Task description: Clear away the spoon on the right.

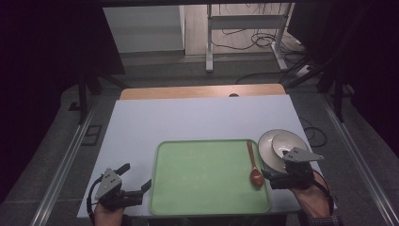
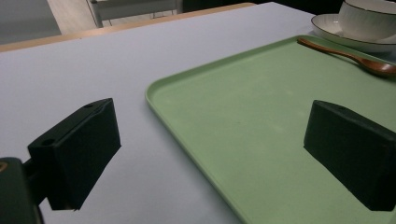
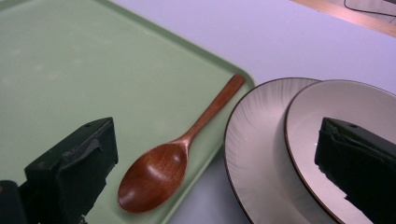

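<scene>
Wooden spoon (image 1: 254,165) lengthwise, bowl nearest person.

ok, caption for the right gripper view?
Open right tongs above a wooden spoon on the green tray, beside a bowl on a plate.

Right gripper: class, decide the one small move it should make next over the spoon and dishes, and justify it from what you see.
Probably lower the right gripper and shift it toward the wooden spoon. Its jaws stand open and empty, one over the green tray, the other over the bowl on its plate. The spoon lies free along the tray's edge, between the jaws, so it seems the nearest thing to grasp.
</scene>
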Demonstrator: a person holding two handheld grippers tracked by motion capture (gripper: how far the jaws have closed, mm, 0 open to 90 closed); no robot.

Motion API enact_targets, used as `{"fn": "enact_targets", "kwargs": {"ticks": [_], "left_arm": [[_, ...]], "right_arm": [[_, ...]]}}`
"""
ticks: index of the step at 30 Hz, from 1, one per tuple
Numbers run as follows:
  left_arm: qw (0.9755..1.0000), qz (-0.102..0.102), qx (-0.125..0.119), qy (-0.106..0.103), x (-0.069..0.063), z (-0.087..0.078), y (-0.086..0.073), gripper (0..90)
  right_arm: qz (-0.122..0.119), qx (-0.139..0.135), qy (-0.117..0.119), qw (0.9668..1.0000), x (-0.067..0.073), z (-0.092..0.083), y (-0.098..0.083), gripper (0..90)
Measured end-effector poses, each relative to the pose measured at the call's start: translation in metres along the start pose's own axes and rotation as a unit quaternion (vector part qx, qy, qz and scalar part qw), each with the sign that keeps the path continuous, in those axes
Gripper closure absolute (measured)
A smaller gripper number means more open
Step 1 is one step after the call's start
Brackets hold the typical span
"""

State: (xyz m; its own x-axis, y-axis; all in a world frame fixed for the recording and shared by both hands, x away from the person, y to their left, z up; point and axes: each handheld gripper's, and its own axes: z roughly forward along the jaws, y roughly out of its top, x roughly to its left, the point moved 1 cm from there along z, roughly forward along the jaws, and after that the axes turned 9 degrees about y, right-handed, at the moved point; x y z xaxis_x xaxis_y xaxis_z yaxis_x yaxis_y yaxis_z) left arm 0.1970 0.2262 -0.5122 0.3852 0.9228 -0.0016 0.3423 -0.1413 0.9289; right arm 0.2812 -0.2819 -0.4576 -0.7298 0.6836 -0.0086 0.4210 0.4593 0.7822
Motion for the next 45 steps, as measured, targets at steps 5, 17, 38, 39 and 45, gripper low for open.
{"fn": "enact_targets", "kwargs": {"ticks": [5,17,38,39,45], "left_arm": [[1.0000,0.000,0.000,0.000,0.000,0.000,0.000,3.5],[1.0000,-0.001,0.000,0.001,0.000,0.000,0.000,3.5],[1.0000,-0.002,0.000,0.003,0.001,0.000,0.000,3.5],[1.0000,-0.001,0.001,0.003,0.001,0.000,0.000,3.5],[1.0000,-0.001,0.001,0.003,0.001,0.000,0.000,3.5]], "right_arm": [[0.003,-0.008,-0.008,0.9999,-0.001,-0.006,-0.004,0.0],[0.015,-0.020,-0.024,0.9994,-0.007,-0.022,-0.014,0.0],[0.040,-0.039,-0.065,0.9963,-0.024,-0.050,-0.039,0.0],[0.039,-0.040,-0.070,0.9960,-0.025,-0.052,-0.041,0.0],[0.047,-0.035,-0.083,0.9948,-0.033,-0.053,-0.053,0.0]]}}
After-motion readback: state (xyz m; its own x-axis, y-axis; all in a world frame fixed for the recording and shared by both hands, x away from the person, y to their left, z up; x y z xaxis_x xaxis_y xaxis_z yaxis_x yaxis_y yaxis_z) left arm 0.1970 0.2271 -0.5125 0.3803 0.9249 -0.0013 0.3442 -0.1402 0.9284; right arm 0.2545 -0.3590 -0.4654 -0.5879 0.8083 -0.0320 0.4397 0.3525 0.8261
